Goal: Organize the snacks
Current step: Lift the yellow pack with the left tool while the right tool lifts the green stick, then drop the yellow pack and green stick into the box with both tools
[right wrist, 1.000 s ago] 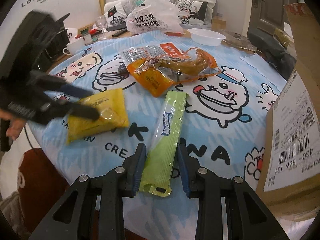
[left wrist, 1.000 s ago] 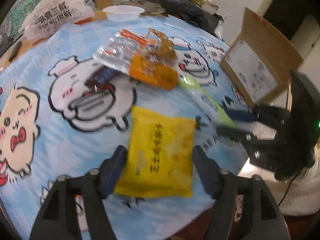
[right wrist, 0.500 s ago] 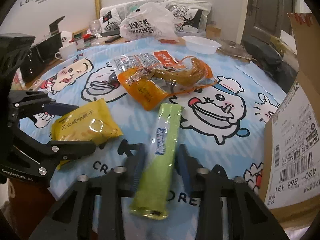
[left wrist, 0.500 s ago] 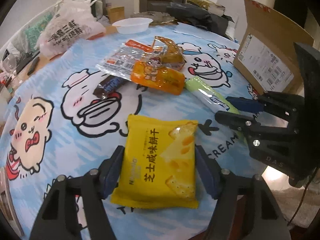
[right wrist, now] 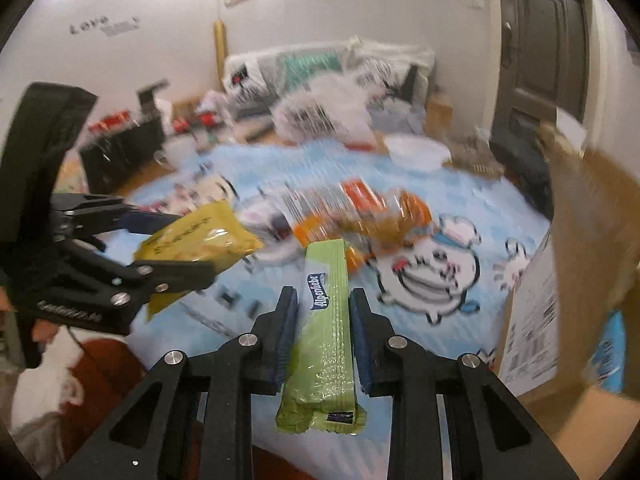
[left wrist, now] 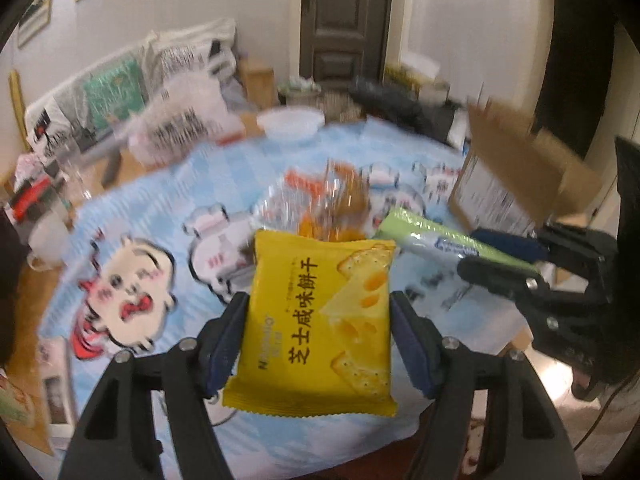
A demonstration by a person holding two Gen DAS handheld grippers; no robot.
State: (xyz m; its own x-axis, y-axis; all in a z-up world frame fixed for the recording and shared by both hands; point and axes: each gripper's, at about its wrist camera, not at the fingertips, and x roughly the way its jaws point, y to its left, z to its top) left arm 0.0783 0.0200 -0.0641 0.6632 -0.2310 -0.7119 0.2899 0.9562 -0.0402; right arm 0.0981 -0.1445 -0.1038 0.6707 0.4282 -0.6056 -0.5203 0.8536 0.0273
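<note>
My left gripper [left wrist: 318, 320] is shut on a yellow cracker packet [left wrist: 320, 320] and holds it lifted above the table; it also shows in the right wrist view [right wrist: 196, 240]. My right gripper [right wrist: 324, 316] is shut on a long green Alpenliebe candy stick [right wrist: 326, 328] and holds it above the table; the stick also shows in the left wrist view [left wrist: 440, 236]. A pile of orange and clear snack bags [right wrist: 360, 208] lies on the blue cartoon tablecloth [right wrist: 440, 280] behind both packets.
An open cardboard box [right wrist: 580, 272] stands at the table's right edge, also in the left wrist view [left wrist: 520, 184]. A white bowl [left wrist: 290, 124] and a white plastic bag [left wrist: 180, 120] sit at the far side. Cups and clutter stand far left.
Both grippers have closed on their packets and lifted them off the tablecloth. The views have tilted up toward the room.
</note>
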